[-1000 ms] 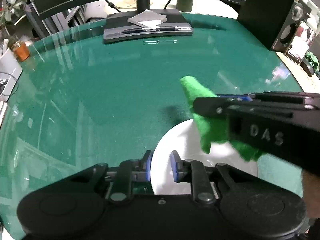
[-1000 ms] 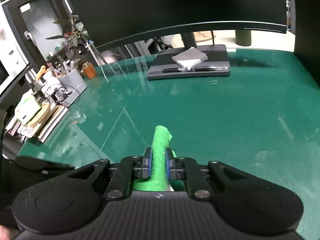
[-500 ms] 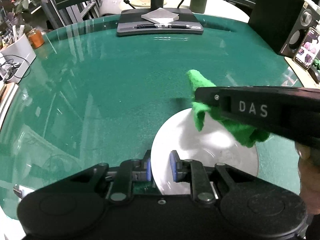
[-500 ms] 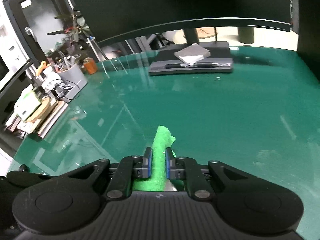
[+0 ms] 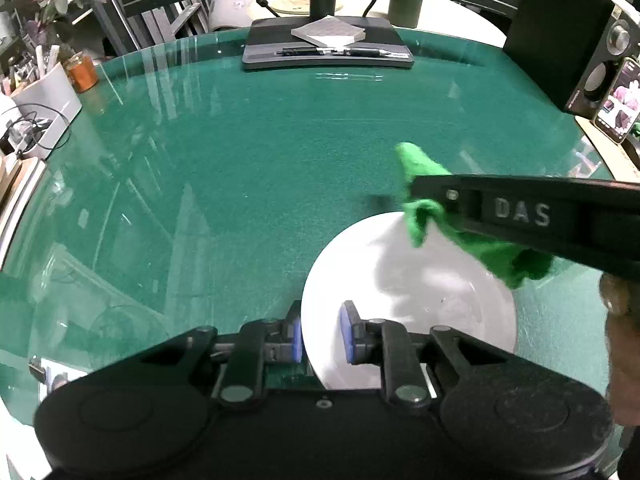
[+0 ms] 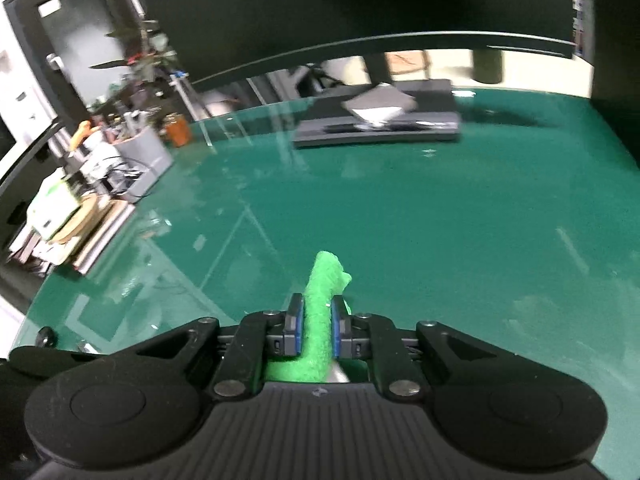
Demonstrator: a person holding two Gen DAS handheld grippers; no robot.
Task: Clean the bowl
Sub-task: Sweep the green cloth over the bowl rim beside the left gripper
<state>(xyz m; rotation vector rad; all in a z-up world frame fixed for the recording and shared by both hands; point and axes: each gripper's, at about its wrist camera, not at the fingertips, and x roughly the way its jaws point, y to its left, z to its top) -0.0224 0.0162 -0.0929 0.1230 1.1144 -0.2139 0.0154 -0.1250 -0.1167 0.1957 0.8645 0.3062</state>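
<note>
A white bowl point(image 5: 408, 292) sits on the green table mat. My left gripper point(image 5: 322, 334) is shut on the bowl's near left rim, one finger inside and one outside. My right gripper point(image 6: 316, 326) is shut on a green cloth point(image 6: 322, 300). In the left wrist view the right gripper comes in from the right above the bowl, and the cloth point(image 5: 428, 216) hangs from it over the bowl's far right rim. Only a sliver of the bowl shows under the cloth in the right wrist view.
A monitor stand base with a notepad and pen point(image 5: 328, 46) is at the back centre. A black speaker point(image 5: 576, 40) and phone point(image 5: 618, 100) stand back right. A grey holder point(image 5: 44, 100), orange jar point(image 5: 82, 74) and cables lie at the left edge.
The right gripper with the cloth has lifted and drawn back right, from inside the bowl to above its far right rim. The left gripper keeps its hold; its view has swung slightly.
</note>
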